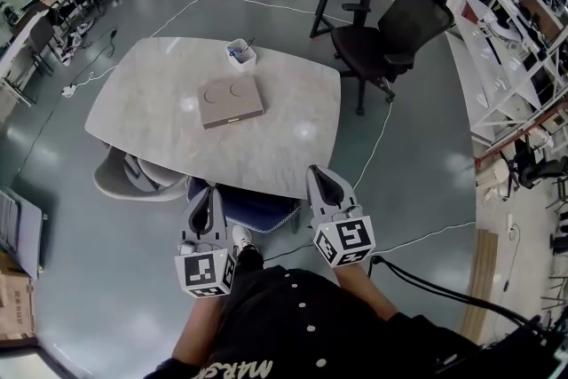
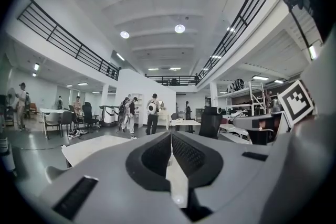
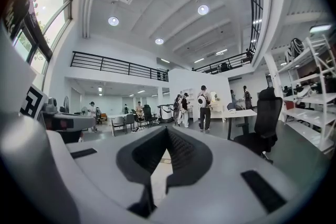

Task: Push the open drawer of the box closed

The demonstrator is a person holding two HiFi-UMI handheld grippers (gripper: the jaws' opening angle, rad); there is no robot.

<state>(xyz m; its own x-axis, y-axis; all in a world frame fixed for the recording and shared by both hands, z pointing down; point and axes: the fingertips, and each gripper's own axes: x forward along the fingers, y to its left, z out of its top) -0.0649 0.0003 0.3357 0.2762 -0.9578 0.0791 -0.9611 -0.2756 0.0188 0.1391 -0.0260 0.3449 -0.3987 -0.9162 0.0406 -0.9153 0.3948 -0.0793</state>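
Note:
A flat tan box [image 1: 231, 100] with two round dents in its lid lies near the middle of the pale marble table [image 1: 160, 115]. From this distance I cannot tell how far its drawer stands out. My left gripper [image 1: 210, 195] and right gripper [image 1: 319, 173] are held side by side in front of the table's near edge, well short of the box. Both point level toward the table. In the left gripper view the left gripper [image 2: 170, 134] has its jaws together with nothing between them. The right gripper [image 3: 167, 131] looks the same in its own view.
A small white tub [image 1: 240, 54] with blue items stands behind the box. A grey chair [image 1: 133, 177] is tucked under the table's near left corner and a black office chair [image 1: 399, 27] stands at the far right. Cables run over the floor. People stand far off.

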